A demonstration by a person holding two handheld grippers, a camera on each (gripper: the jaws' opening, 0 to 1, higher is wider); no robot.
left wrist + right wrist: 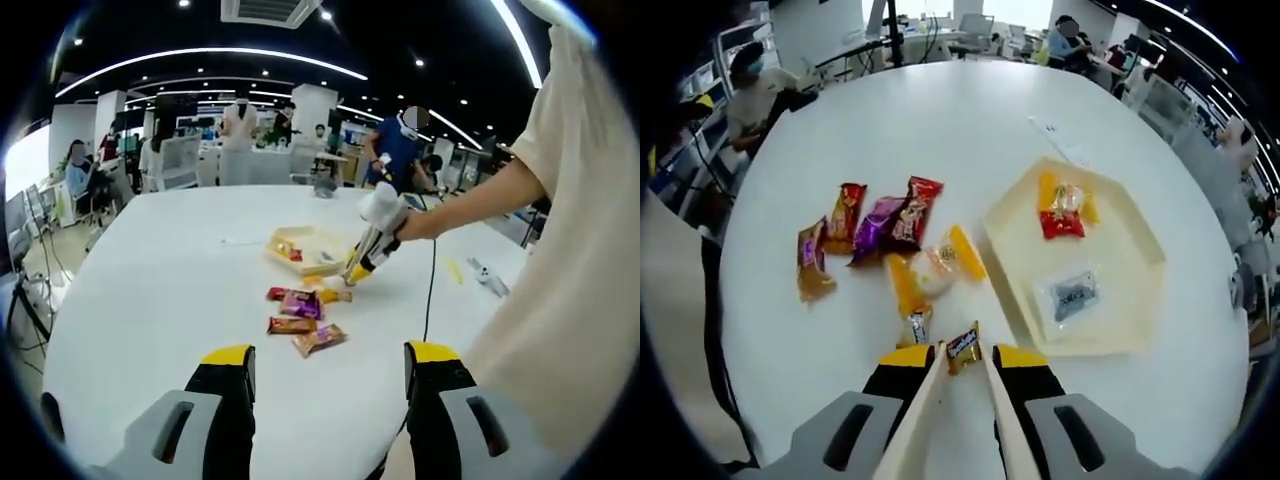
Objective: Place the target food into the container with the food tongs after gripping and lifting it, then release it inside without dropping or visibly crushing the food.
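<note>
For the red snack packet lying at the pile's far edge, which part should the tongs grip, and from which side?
Grip the red snack packet across its narrow middle, coming from above on its open right side. It lies flat on the table, and its left edge touches the purple packet, so closing from that side seems harder.

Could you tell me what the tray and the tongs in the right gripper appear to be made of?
The tray looks like pale cream moulded plastic or pulp; its matte, rimmed walls suggest this, though I cannot tell which. The tongs, held by the right gripper, look like light wood or bamboo: flat, beige, unglossy arms.
</note>
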